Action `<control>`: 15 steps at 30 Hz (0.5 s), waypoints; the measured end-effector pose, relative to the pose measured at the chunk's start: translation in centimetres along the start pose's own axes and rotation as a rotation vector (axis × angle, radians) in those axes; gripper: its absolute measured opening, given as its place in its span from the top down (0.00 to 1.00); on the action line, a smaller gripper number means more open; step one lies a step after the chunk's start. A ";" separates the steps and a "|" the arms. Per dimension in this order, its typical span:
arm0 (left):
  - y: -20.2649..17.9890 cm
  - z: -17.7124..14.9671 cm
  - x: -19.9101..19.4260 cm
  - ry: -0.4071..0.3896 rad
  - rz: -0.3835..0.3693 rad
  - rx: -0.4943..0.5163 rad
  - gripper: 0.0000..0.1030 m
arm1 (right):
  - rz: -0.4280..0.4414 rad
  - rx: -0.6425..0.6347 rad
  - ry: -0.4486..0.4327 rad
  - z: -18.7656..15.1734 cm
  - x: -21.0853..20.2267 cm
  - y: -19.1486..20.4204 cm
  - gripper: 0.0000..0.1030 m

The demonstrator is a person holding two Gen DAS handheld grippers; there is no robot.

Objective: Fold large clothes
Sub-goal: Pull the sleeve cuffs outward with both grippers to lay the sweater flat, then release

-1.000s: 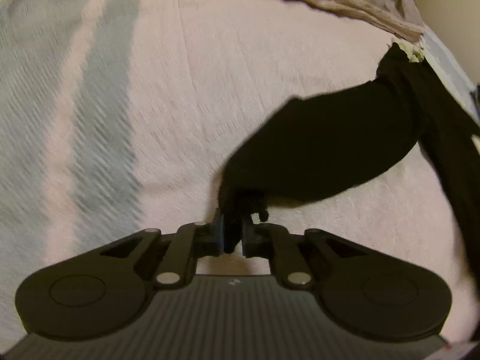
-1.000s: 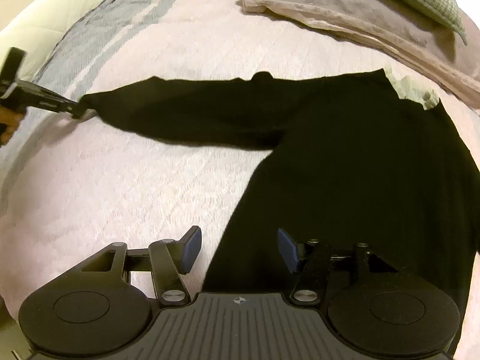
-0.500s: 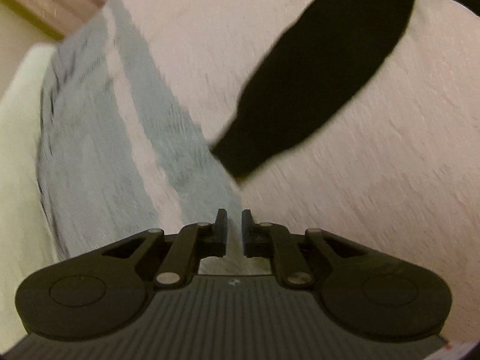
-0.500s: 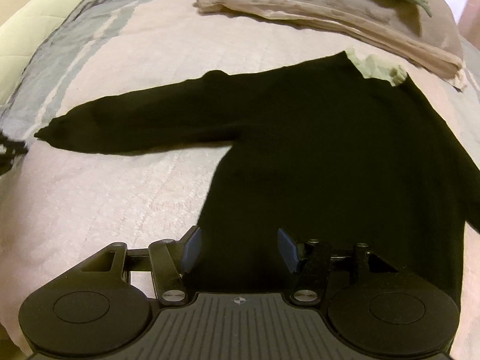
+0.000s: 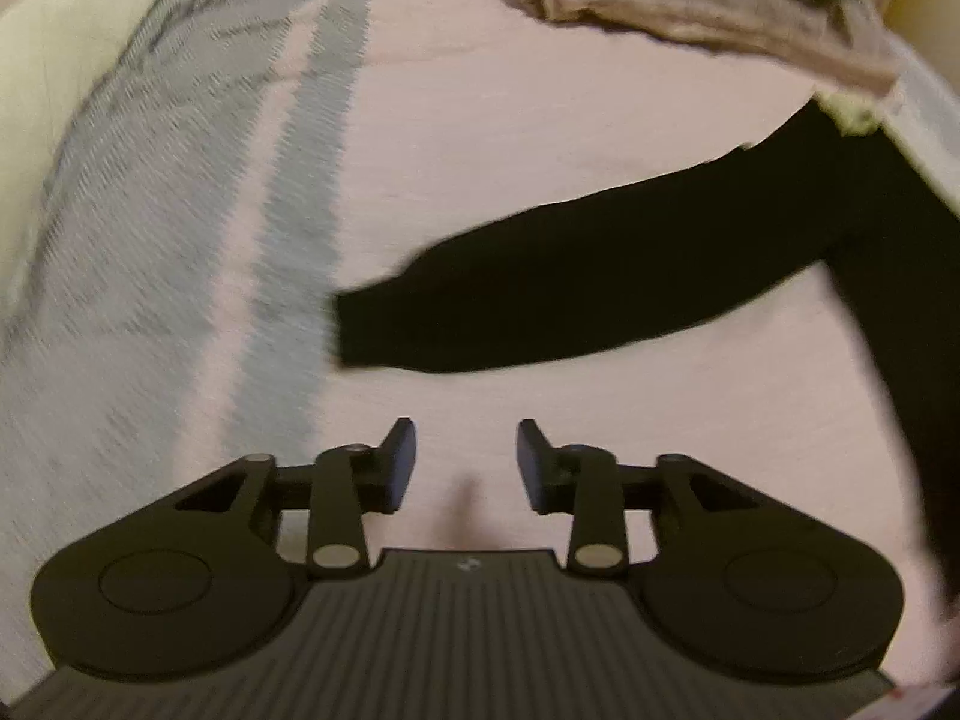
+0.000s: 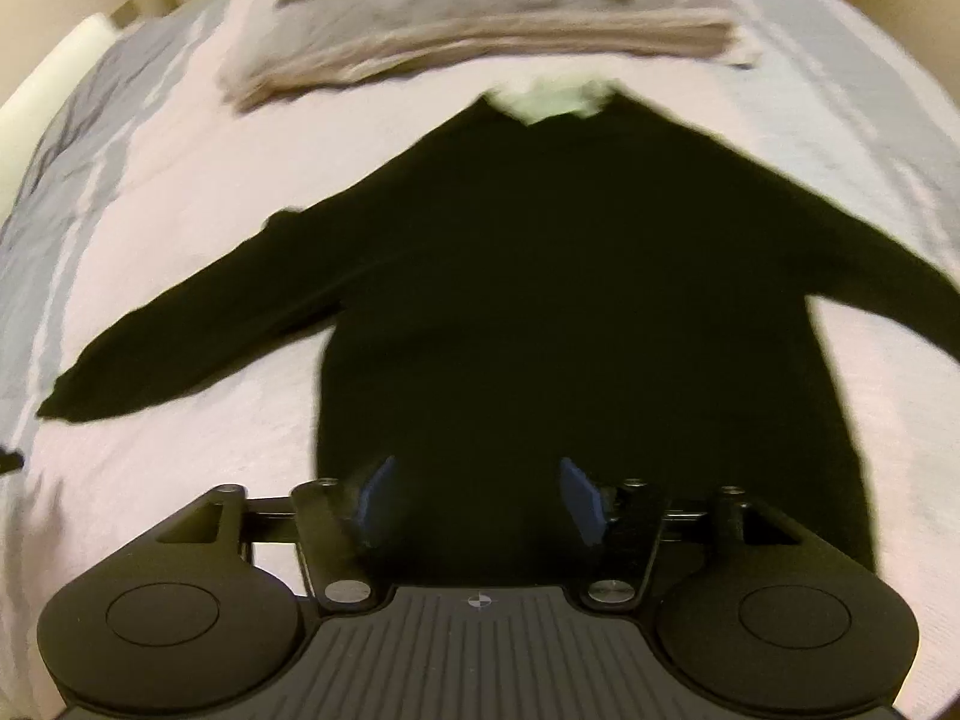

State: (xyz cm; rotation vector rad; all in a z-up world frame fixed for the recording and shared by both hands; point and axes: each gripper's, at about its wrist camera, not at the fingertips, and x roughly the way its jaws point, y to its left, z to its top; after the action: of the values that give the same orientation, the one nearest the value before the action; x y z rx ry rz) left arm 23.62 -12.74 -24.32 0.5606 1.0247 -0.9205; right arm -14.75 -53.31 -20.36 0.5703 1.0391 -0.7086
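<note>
A black long-sleeved sweater (image 6: pixel 570 300) lies flat on the pink bed cover, sleeves spread out to both sides, a pale green collar (image 6: pixel 555 99) at its far end. My right gripper (image 6: pixel 477 495) hangs open over the sweater's near hem, nothing between its fingers. In the left wrist view the sweater's left sleeve (image 5: pixel 600 294) stretches across the cover, its cuff (image 5: pixel 354 330) a short way beyond my left gripper (image 5: pixel 467 459). That gripper is open and holds nothing.
The pink bed cover (image 5: pixel 510 120) has grey-blue stripes (image 5: pixel 288 240) along its left side. A beige folded blanket (image 6: pixel 480 42) and a green pillow lie at the head of the bed, just beyond the collar. A cream bed edge (image 5: pixel 54 60) runs at far left.
My left gripper let go of the sleeve cuff, drew back from it and opened wide. The right gripper, still open, swung to face the sweater's hem straight on.
</note>
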 end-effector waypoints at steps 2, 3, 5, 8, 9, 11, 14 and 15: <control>-2.4 -0.2 -1.5 0.001 -0.032 -0.027 0.50 | -0.027 0.026 -0.019 -0.1 -1.6 -1.5 0.30; -3.9 -0.3 -2.4 -0.002 -0.044 -0.036 0.39 | -0.037 0.040 -0.026 -0.2 -2.5 -2.4 0.27; -6.8 -0.7 -3.8 -0.006 -0.077 -0.042 0.36 | -0.060 0.059 -0.031 -0.4 -4.2 -4.0 0.25; -11.6 -1.1 -6.0 -0.018 -0.107 -0.030 0.14 | -0.081 0.085 -0.013 -0.8 -6.6 -6.7 0.23; -13.4 -1.1 -6.9 -0.030 -0.113 -0.019 0.10 | -0.086 0.091 0.000 -1.0 -7.3 -7.8 0.23; -16.5 -1.1 -8.1 -0.034 -0.120 0.000 0.06 | -0.091 0.100 0.017 -1.5 -8.7 -9.9 0.23; -21.4 -1.3 -10.1 -0.047 -0.137 0.021 0.01 | -0.074 0.078 0.033 -2.5 -10.7 -13.0 0.22; -22.9 -1.4 -10.7 -0.051 -0.131 0.028 0.01 | -0.069 0.052 0.041 -3.0 -11.3 -13.9 0.22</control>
State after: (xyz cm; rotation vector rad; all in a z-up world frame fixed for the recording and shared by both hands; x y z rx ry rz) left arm 1.05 -19.48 -14.91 0.4955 1.0131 -1.0606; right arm -30.60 -57.34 -12.56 0.5984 1.0851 -0.7897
